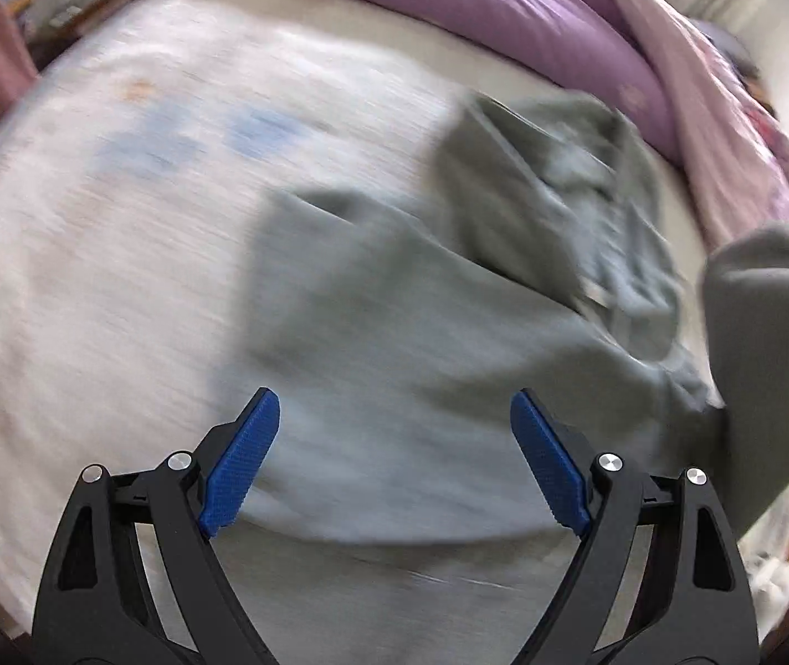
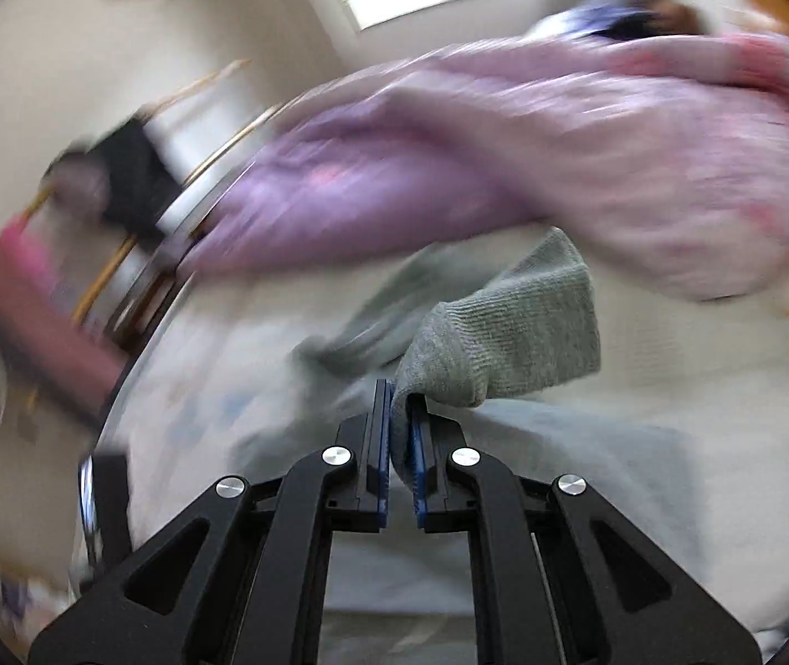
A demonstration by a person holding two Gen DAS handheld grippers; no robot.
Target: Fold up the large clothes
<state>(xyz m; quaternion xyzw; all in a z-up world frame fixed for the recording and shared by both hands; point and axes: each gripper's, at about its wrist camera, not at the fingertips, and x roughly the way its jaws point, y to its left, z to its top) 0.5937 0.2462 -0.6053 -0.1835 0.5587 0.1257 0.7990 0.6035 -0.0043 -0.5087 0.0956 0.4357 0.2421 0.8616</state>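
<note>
Your right gripper (image 2: 399,415) has its blue pads pressed together on the ribbed knit cuff (image 2: 505,327) of the grey-green sweatshirt (image 1: 394,332), and only a thin edge of it sits between them. Your left gripper (image 1: 394,432) hangs with fingers spread wide over the sweatshirt's body, holding nothing.

The sweatshirt lies crumpled on the pale printed bedsheet (image 1: 90,249), near the lilac quilt (image 1: 477,11) bunched along the far side. If you pull quickly, the cuff may slip out (both views are blurred, so I judge you move fast), or the sleeve may drag the body out of shape. I can read no brand, label or writing.
</note>
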